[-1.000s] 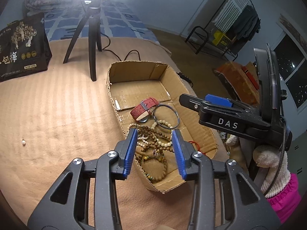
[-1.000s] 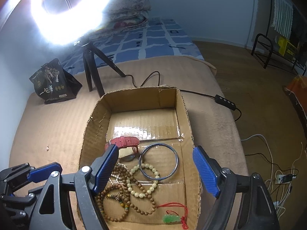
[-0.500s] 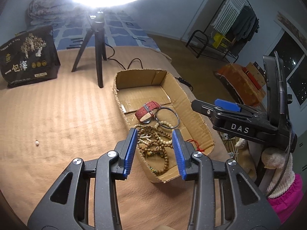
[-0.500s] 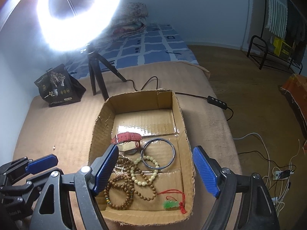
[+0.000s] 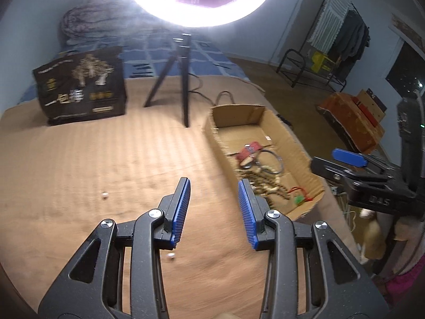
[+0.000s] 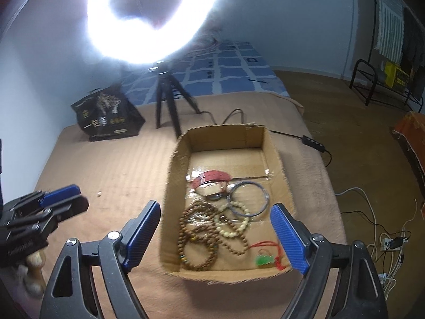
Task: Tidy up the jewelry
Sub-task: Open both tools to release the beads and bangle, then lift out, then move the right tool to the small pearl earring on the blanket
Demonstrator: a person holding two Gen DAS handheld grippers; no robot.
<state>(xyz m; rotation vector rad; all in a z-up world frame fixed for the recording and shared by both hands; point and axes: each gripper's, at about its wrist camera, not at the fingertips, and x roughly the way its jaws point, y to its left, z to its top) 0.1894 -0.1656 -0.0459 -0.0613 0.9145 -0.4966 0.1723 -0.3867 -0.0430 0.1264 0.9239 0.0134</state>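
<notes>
A cardboard box (image 6: 276, 159) of jewelry (image 6: 209, 228) lies lengthwise on the bed directly ahead of the right tongs (image 6: 215, 235), which have just been opening and grip nothing, while the left tongs (image 5: 213, 208), half-parted and empty, point left of it.

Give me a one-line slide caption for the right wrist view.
Open right gripper above a cardboard box holding bead strands, a bangle and a red-strapped watch.
</notes>
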